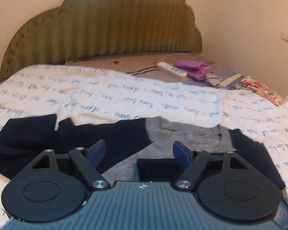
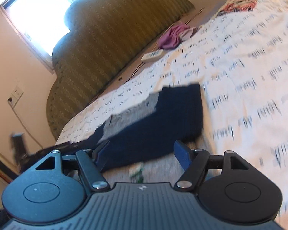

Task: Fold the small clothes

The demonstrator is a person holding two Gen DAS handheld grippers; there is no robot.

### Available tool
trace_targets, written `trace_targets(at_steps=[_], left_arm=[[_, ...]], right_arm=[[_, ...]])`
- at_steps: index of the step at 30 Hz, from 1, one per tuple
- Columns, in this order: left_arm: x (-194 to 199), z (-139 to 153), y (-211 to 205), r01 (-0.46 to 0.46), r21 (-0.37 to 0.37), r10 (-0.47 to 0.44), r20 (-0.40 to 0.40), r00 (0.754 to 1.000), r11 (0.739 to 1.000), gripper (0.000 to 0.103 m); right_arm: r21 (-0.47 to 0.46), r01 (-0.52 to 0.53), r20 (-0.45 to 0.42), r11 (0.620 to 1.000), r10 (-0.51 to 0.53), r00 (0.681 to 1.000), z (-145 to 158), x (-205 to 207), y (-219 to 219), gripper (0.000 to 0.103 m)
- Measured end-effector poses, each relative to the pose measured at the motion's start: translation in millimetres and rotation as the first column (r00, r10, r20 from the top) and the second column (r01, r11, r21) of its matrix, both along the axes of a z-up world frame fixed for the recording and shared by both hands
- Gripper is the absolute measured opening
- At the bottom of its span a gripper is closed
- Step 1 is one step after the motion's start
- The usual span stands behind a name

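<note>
A bed spread with a white sheet (image 1: 124,95) printed in dark cursive script fills most of both views, and behind it a green ribbed headboard (image 1: 109,28) with a scalloped outline stands against a cream wall. On the sheet, close under the cameras, lies the navy and grey sweater (image 1: 124,134), its sleeves folded in over the body so that navy panels cross the grey knit and the ribbed grey collar shows near the middle; in the right wrist view the same garment (image 2: 163,118) reads as a compact navy block with grey peeking out at its far edge. The left gripper (image 1: 139,153) hangs just above the sweater with its blue pads well apart and nothing between them. The right gripper (image 2: 142,153) likewise has its fingers spread, empty, over the near edge of the garment. Near the headboard lie a crumpled purple cloth (image 1: 194,69), a white power strip (image 1: 172,71) and a red patterned fabric (image 1: 263,90).
</note>
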State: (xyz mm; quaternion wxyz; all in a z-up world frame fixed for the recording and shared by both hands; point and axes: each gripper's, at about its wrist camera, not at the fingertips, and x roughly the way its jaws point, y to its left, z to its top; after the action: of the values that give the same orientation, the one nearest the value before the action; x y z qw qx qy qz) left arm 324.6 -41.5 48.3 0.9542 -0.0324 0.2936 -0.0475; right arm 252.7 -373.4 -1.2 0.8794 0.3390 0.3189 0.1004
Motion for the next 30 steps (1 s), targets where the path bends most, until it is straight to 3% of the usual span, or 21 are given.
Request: trace_targets(at_steps=[3, 6, 8, 9, 11, 16, 19, 22, 24, 26, 28, 30], left_arm=[[6, -18, -28, 0.097, 0.021, -0.096, -0.054, 0.994, 0.995, 0.075], [18, -51, -44, 0.110, 0.083, -0.097, -0.154, 0.983, 0.990, 0.076], [16, -64, -45, 0.125, 0.108, -0.111, -0.132, 0.985, 0.986, 0.080], [15, -68, -44, 0.125, 0.121, -0.110, -0.123, 0.986, 0.985, 0.089], [19, -77, -33, 0.109, 0.067, -0.098, -0.142, 0.985, 0.992, 0.092], [21, -73, -31, 0.115, 0.075, -0.104, -0.136, 0.985, 0.991, 0.090], [9, -54, -9, 0.109, -0.020, -0.110, -0.112, 0.988, 0.994, 0.073], [-6, -28, 43, 0.085, -0.202, -0.097, -0.053, 0.994, 0.976, 0.086], [-14, -12, 85, -0.007, -0.234, 0.010, 0.015, 1.000, 0.972, 0.094], [-13, -2, 120, -0.128, -0.169, 0.142, 0.076, 0.987, 0.977, 0.094], [-3, 3, 141, -0.215, -0.010, 0.215, 0.097, 0.972, 0.977, 0.086], [4, -1, 150, -0.227, 0.164, 0.205, 0.145, 0.968, 0.960, 0.089]], right_arm=[[-0.055, -0.002, -0.017, 0.999, 0.002, 1.000, -6, 46, 10, 0.072], [-0.179, -0.022, -0.064, 0.984, 0.011, 0.998, -19, 75, 27, 0.072], [-0.278, -0.046, -0.116, 0.960, 0.015, 0.993, -32, 84, 35, 0.070], [-0.305, -0.067, -0.156, 0.950, 0.019, 0.988, -41, 87, 36, 0.070], [-0.339, -0.080, -0.115, 0.937, 0.043, 0.992, -51, 81, 35, 0.070], [-0.392, -0.063, -0.033, 0.918, 0.055, 0.998, -61, 69, 40, 0.071], [-0.418, -0.060, -0.028, 0.906, 0.054, 0.998, -59, 68, 44, 0.071], [-0.406, -0.055, -0.020, 0.912, 0.051, 0.998, -59, 68, 43, 0.071], [-0.391, -0.048, -0.014, 0.919, 0.047, 0.999, -59, 67, 41, 0.071], [-0.373, -0.041, -0.008, 0.927, 0.041, 0.999, -60, 66, 39, 0.071], [-0.356, -0.035, -0.003, 0.934, 0.037, 0.999, -60, 65, 37, 0.071], [-0.354, -0.032, -0.002, 0.935, 0.034, 0.999, -59, 65, 36, 0.071]])
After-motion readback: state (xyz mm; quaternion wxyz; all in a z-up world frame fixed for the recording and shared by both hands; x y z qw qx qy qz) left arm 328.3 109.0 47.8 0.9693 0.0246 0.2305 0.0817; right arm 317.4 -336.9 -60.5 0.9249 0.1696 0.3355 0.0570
